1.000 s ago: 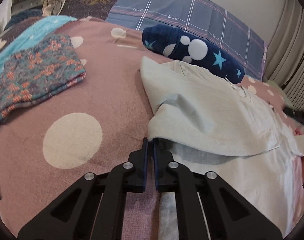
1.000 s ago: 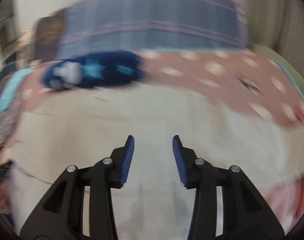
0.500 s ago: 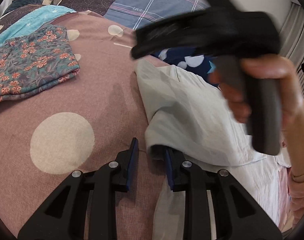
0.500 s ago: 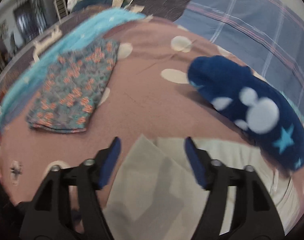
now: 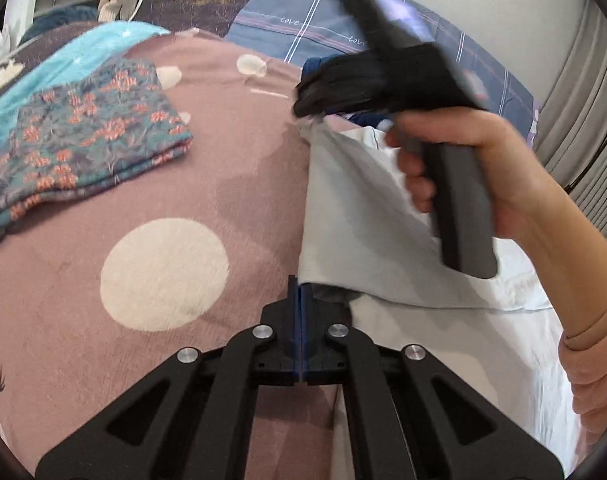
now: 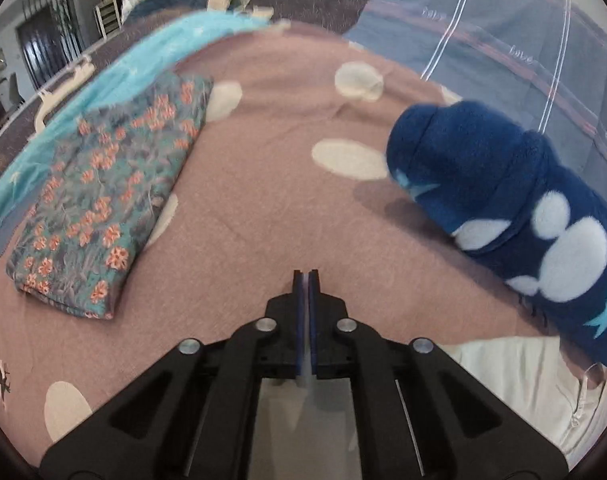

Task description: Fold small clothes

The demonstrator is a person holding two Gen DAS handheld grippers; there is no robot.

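Floral folded cloth (image 5: 87, 148) beside navy roll (image 6: 515, 220)

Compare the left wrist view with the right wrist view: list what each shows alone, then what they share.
Only the left wrist view: the right hand holding its gripper's handle, and the left gripper shut on the pale garment. Only the right wrist view: the right gripper seen closed on a garment corner, and the full navy plush pillow. Both: the folded floral cloth and the polka-dot blanket.

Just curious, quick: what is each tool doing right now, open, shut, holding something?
Left tool: closed, pinching the near corner of the pale grey garment.
Right tool: closed, pinching the garment's far corner.
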